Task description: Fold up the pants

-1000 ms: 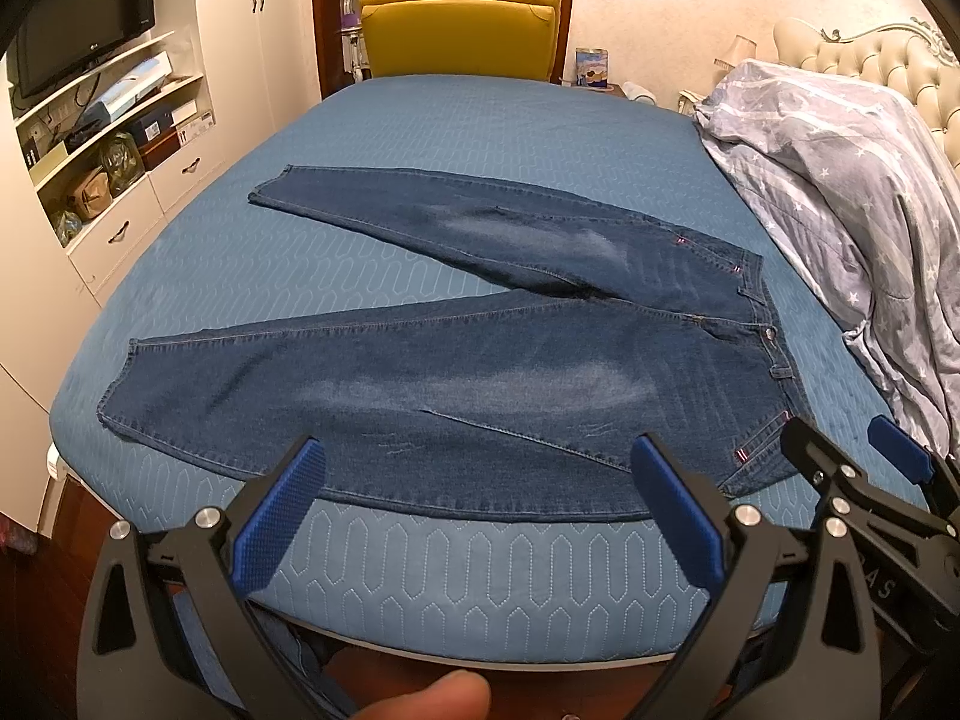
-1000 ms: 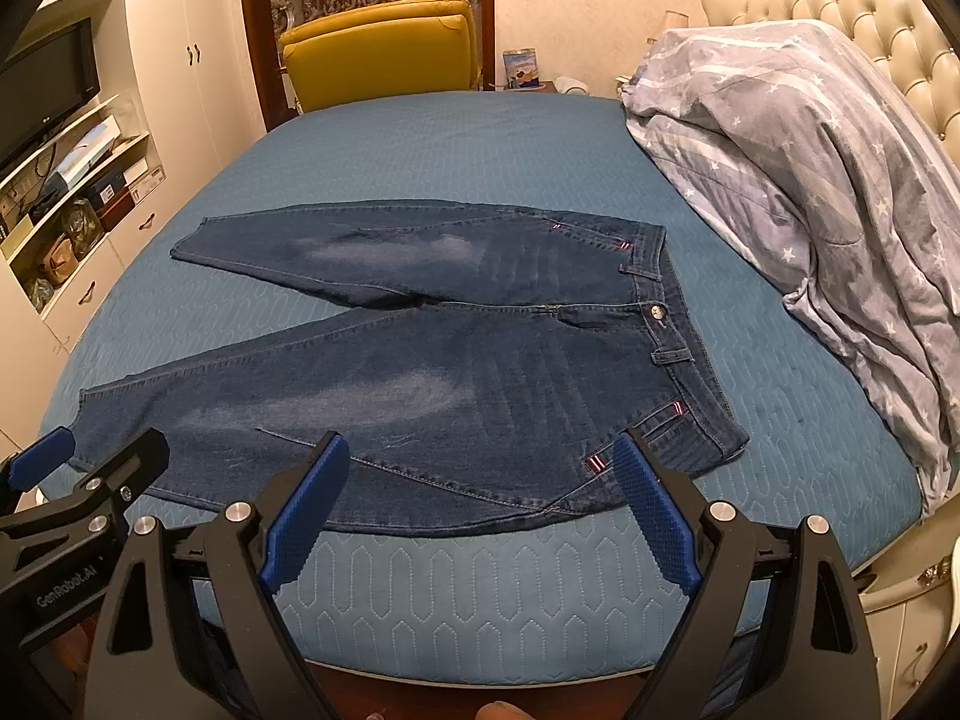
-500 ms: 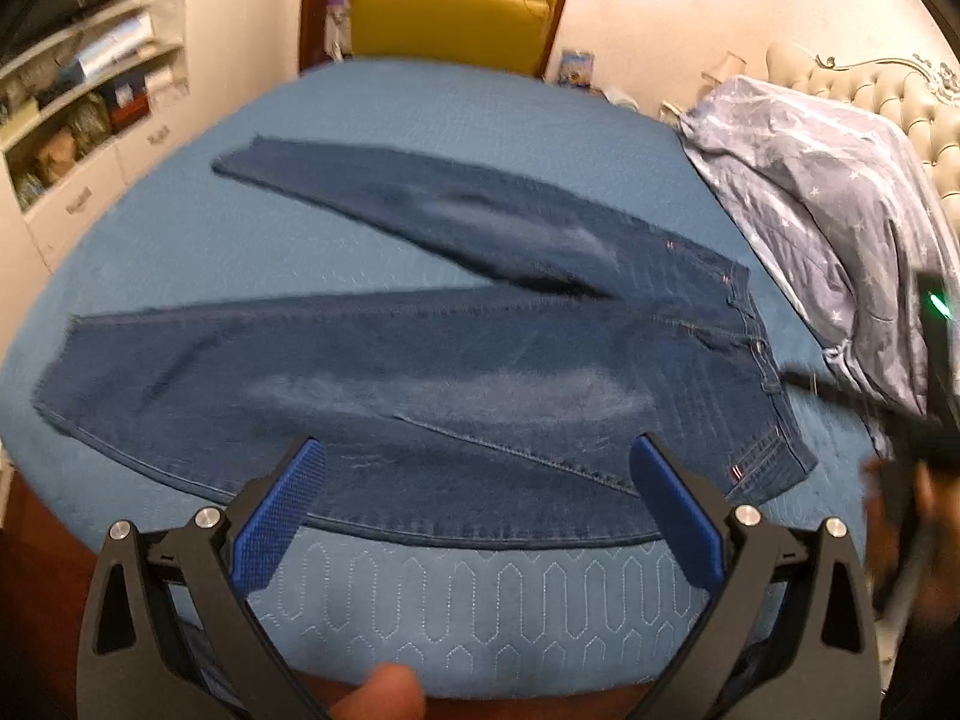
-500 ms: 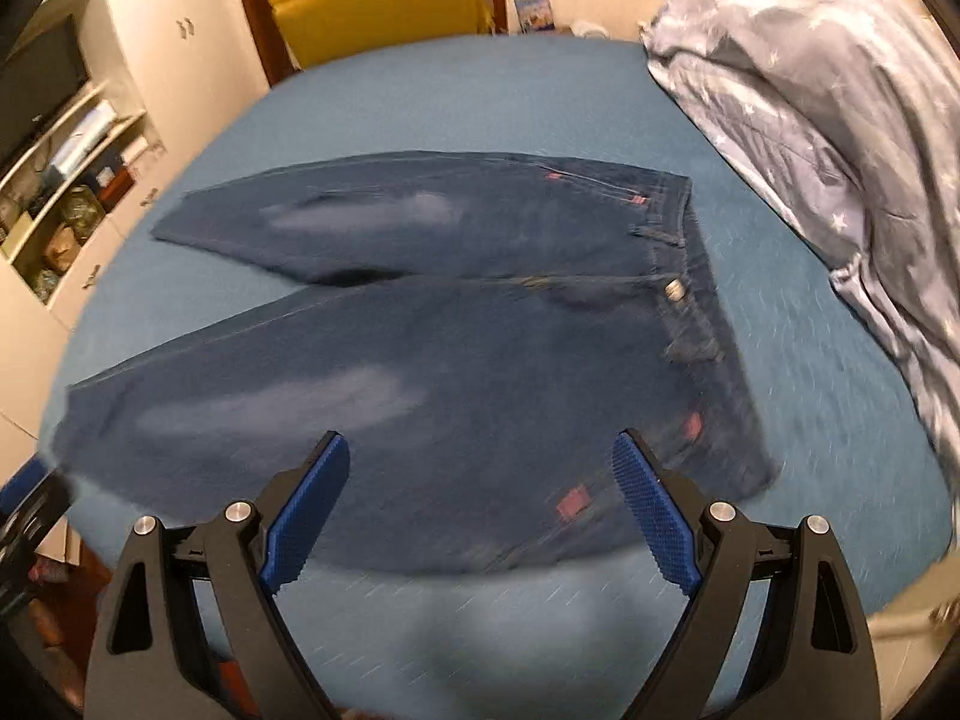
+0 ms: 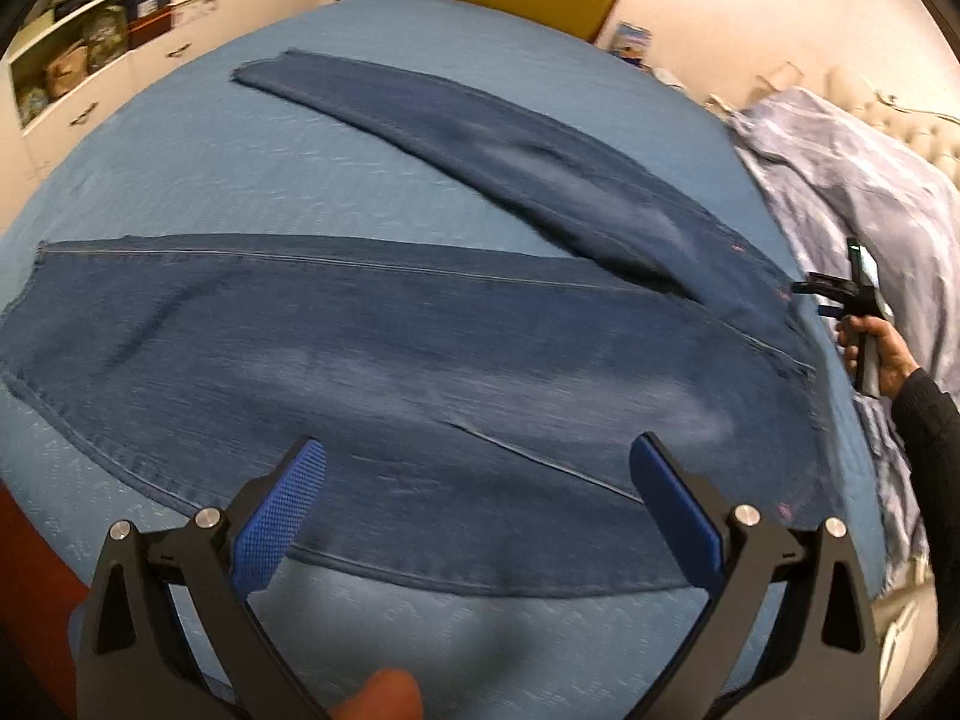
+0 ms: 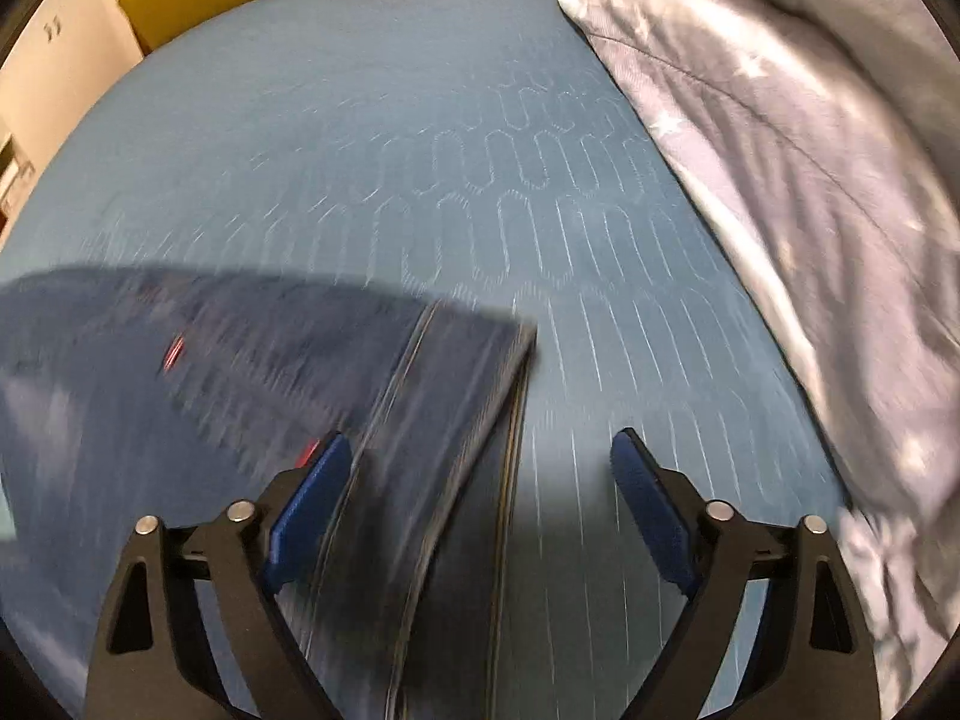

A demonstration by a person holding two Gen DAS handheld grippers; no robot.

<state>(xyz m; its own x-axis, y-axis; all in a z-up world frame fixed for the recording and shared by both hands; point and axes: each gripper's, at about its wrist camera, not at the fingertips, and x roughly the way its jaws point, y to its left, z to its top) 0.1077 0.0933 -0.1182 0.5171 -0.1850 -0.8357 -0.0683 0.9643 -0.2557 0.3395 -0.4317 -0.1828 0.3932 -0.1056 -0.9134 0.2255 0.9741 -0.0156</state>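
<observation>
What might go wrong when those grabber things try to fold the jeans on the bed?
1. The right hand-held gripper is open over the waistband edge of the dark blue denim jeans; it might pinch the quilted blue bedspread too.
2. The left hand-held gripper hangs open, holding nothing, so folding from one end may drag the splayed legs crooked.
3. The grey star-print duvet lies close and could snag.

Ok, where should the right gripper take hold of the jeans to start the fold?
Take the waistband, near its far corner. The right gripper is open above that edge already. The jeans lie flat, so slide one finger under the edge from the duvet side.
</observation>
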